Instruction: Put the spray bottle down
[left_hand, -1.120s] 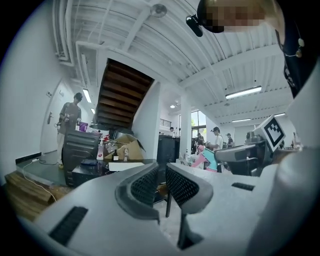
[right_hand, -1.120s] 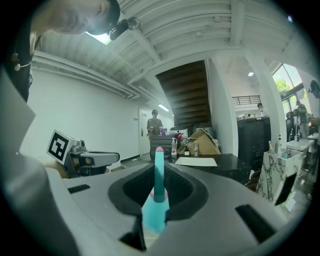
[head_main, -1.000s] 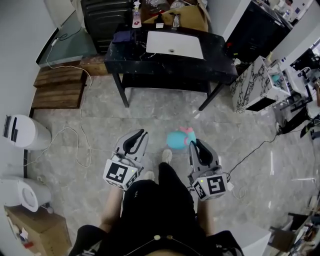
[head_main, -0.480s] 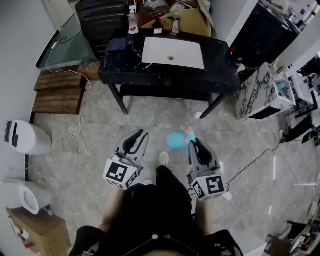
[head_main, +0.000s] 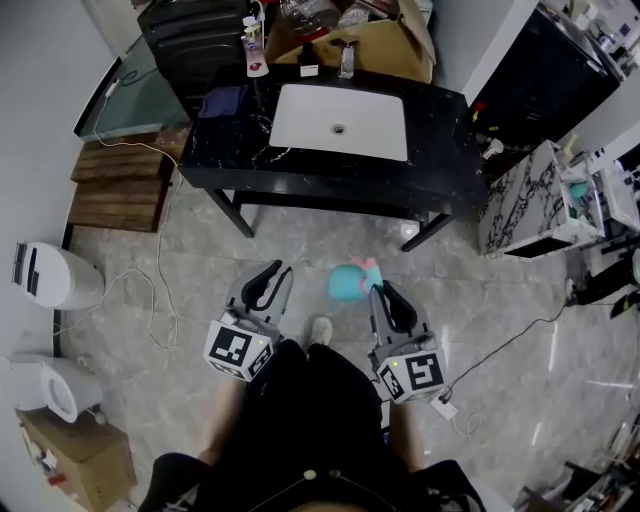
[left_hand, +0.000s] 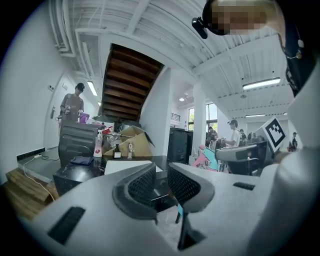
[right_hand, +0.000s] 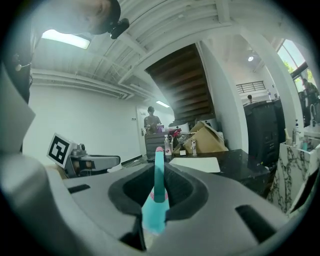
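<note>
A teal spray bottle (head_main: 347, 282) with a pink trigger hangs over the grey floor, gripped by my right gripper (head_main: 381, 289). In the right gripper view the bottle (right_hand: 156, 202) stands edge-on between the dark pads, which press on it. My left gripper (head_main: 271, 271) is level with the right one, a shoe's width to its left. Its jaws stand a narrow gap apart with nothing between them, as the left gripper view (left_hand: 161, 172) shows. Ahead is a black vanity table (head_main: 330, 172) with a white sink (head_main: 338, 121).
A pump bottle (head_main: 254, 45) and a cardboard box (head_main: 375, 40) are at the table's back. Wooden steps (head_main: 114, 180) and a white bin (head_main: 52, 276) lie left, with a cable (head_main: 160, 290) on the floor. A marble cabinet (head_main: 528, 200) stands right. People stand in the background.
The table and sink have come nearer and lower in the head view as the person walks toward them. Both grippers keep their pose, the bottle still held.
</note>
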